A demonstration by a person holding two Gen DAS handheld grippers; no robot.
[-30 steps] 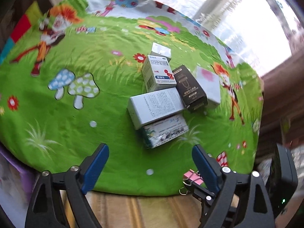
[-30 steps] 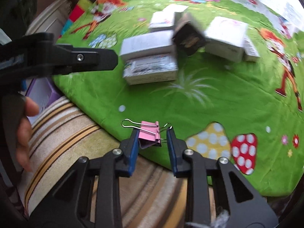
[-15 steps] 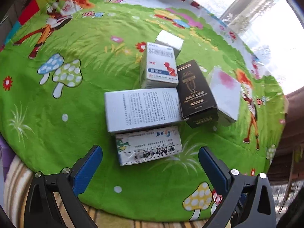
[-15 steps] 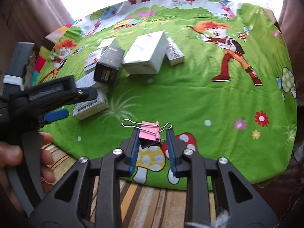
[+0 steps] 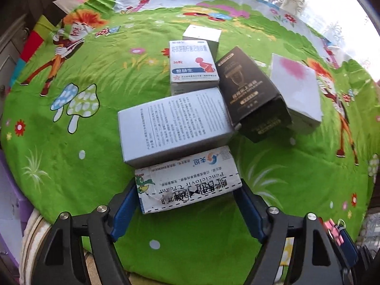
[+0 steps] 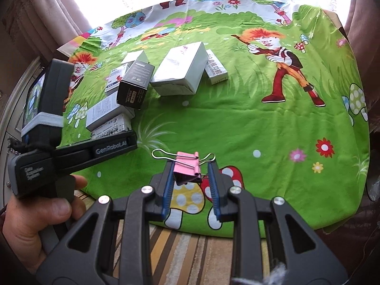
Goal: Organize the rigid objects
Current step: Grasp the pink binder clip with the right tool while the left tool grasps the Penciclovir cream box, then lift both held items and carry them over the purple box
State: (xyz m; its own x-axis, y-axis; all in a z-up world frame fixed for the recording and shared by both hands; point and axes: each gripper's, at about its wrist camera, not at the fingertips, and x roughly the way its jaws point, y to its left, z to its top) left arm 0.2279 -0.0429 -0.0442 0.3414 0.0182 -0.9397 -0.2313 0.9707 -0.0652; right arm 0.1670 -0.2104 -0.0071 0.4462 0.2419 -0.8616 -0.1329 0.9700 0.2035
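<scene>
Between the blue pads of the left gripper [image 5: 187,204] lay the cream box [image 5: 187,185], the box of the cluster closest to that tool. Its long axis ran crosswise, from one pad to the other, so the jaws spanned its length. The jaws were closing; whether the pads yet pressed on the box ends could not be told, and I judged it not yet gripped.

Just beyond the cream box, and touching it, sat the grey text box [image 5: 175,123], roughly parallel. Further beyond stood the blue-and-white medicine box [image 5: 193,68] with a small white box [image 5: 201,35] behind it. Right of the grey text box lay the black box [image 5: 251,95], tilted against the large white box [image 5: 296,87].

The right gripper [image 6: 190,182] was clenched on a pink binder clip [image 6: 187,168], held above the green cloth [image 6: 261,130], well apart from the cream box. The left hand [image 6: 35,218] was plainly the nearer to the cluster.

No tray, bin or other container was visible; every box rested directly on the cloth. A lift by the ends risked dragging the grey text box.
</scene>
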